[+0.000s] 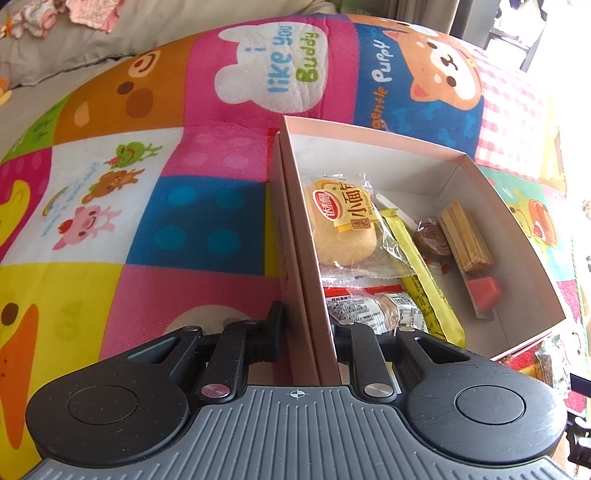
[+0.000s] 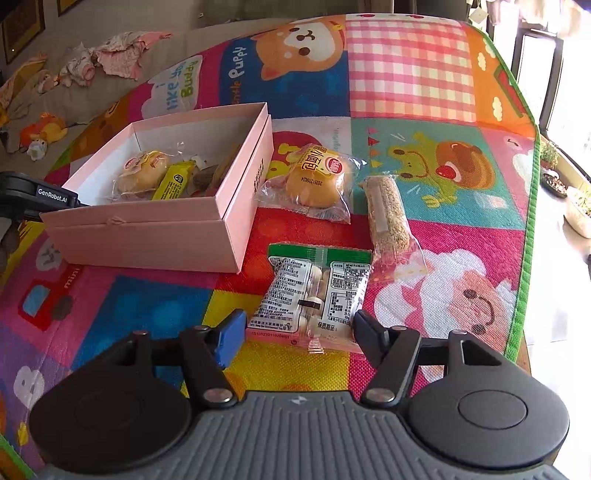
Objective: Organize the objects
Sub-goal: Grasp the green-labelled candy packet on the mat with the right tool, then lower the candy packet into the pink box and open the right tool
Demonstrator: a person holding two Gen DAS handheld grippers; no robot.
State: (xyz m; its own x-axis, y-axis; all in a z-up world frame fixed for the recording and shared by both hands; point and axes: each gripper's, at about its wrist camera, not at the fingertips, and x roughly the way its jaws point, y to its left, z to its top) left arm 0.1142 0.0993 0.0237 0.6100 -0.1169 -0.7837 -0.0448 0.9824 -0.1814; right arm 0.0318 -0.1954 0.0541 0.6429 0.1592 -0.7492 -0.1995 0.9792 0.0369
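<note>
Left gripper (image 1: 308,332), seen by its own wrist camera, pinches the near side wall of the pink cardboard box (image 1: 517,206), one black finger outside and one inside. Beneath it spreads a quilted play mat (image 1: 207,206) in bright cartoon patches, laid on a grey surface with crumpled pink baby clothes (image 1: 88,14) at the far edge. Inside the box lie a wrapped yellow bun (image 1: 343,229), a yellow stick packet (image 1: 424,280), a brown swirl sweet (image 1: 432,236), tan wafer sticks (image 1: 465,236) and a red cube (image 1: 484,291).

Right wrist view: the right gripper (image 2: 299,332) stands spread, its blue-padded finger and black finger on either side of the near end of a clear green-topped packet of white candies (image 2: 317,291), not pressing it. Just beyond lie a second wrapped bun (image 2: 317,181) and a sesame-coated bar (image 2: 388,210); the box sits to the left, a window at the right.
</note>
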